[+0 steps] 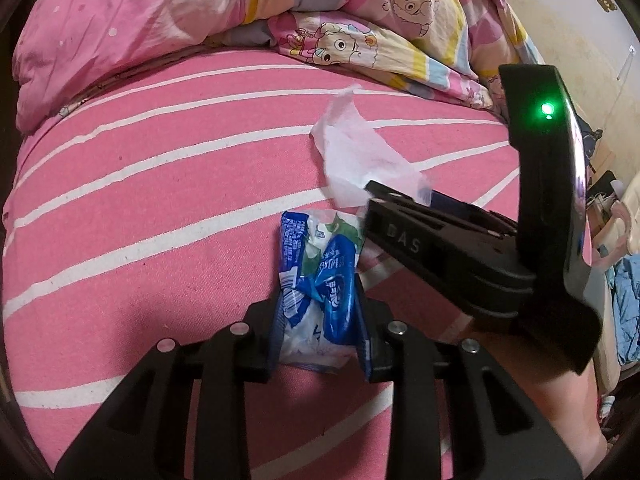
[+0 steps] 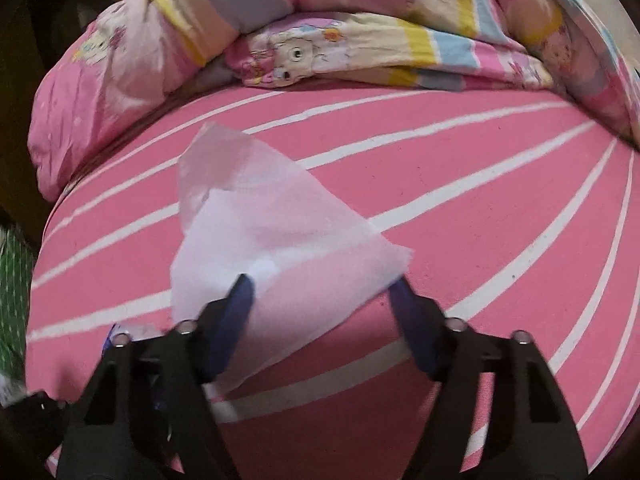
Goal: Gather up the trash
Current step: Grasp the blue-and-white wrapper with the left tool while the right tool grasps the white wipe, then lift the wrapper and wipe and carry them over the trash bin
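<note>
A crumpled blue-and-white plastic wrapper (image 1: 316,264) sits between the fingers of my left gripper (image 1: 318,304), which is shut on it just above the pink striped bed sheet (image 1: 160,200). Beyond it, a thin white tissue (image 1: 360,152) lies partly lifted on the sheet. My right gripper (image 1: 374,196) reaches in from the right with its tips at the tissue's near edge. In the right wrist view, the tissue (image 2: 280,232) spreads between the two blue pads of the right gripper (image 2: 322,296). The jaws stand well apart, and the pads only meet the tissue's edges.
A cartoon-print quilt (image 1: 360,40) and a pink pillow (image 1: 100,20) are piled along the far side of the bed. A person's forearm (image 1: 560,420) holds the right gripper. Room clutter shows past the bed's right edge (image 1: 624,280), and green fabric (image 2: 16,280) lies off its left side.
</note>
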Tool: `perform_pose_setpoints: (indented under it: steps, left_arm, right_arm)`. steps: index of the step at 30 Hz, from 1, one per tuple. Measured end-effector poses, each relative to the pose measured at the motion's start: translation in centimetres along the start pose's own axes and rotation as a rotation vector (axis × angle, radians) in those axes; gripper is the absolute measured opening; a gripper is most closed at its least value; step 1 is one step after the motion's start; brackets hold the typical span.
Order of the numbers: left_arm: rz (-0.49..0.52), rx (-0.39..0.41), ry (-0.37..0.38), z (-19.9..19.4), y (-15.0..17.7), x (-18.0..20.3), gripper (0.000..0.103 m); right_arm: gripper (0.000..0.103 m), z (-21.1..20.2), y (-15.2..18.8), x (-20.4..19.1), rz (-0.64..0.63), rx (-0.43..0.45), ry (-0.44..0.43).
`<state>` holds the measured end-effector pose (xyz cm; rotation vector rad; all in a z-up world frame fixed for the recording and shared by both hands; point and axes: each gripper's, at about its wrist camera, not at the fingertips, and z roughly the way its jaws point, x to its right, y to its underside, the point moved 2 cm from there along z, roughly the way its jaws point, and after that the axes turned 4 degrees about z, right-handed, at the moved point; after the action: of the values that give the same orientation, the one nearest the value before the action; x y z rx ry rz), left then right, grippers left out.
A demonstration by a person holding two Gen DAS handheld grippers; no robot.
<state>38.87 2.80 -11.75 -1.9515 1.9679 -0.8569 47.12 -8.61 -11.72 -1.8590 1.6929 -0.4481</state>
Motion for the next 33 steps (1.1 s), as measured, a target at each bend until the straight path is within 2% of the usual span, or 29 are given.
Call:
perform_pose_setpoints:
  steps: [1,3,4,6,14,22,27,33]
  left_arm:
    - [-0.003,0.0,0.002,0.0,0.0,0.0,0.029]
    - [-0.008,0.001,0.004,0.0,0.0,-0.1,0.029]
    - [-0.011,0.003,0.005,-0.1,0.1,-0.1,0.029]
    - [-0.016,0.008,0.009,-0.2,0.2,-0.1,0.029]
    - [-0.028,0.062,0.04,-1.8,0.0,-0.1,0.028]
    - [-0.082,0.196,0.078,-8.4,2.0,1.2,0.028]
    - [-0.167,0.223,0.112,-12.9,6.3,2.8,0.028]
    - [-0.161,0.223,0.172,-17.6,10.2,7.6,0.028]
  right_arm:
    - [0.052,0.0,0.0,0.0,-0.002,0.0,-0.003]
    - [0.03,-0.1,-0.1,0.1,0.002,-0.001,-0.016]
    - [0.024,-0.1,-0.2,-0.1,0.012,-0.002,-0.025]
    - [0.004,-0.2,-0.5,-0.1,0.038,-0.005,-0.051]
    - [0.002,-3.3,-0.8,-0.1,0.065,0.028,-0.145]
    - [0.002,-10.5,0.7,0.1,0.039,0.096,-0.213]
    - [0.002,-17.3,5.3,1.4,0.05,0.147,-0.22]
    - [0.002,-25.8,9.3,4.3,0.082,0.232,-0.225]
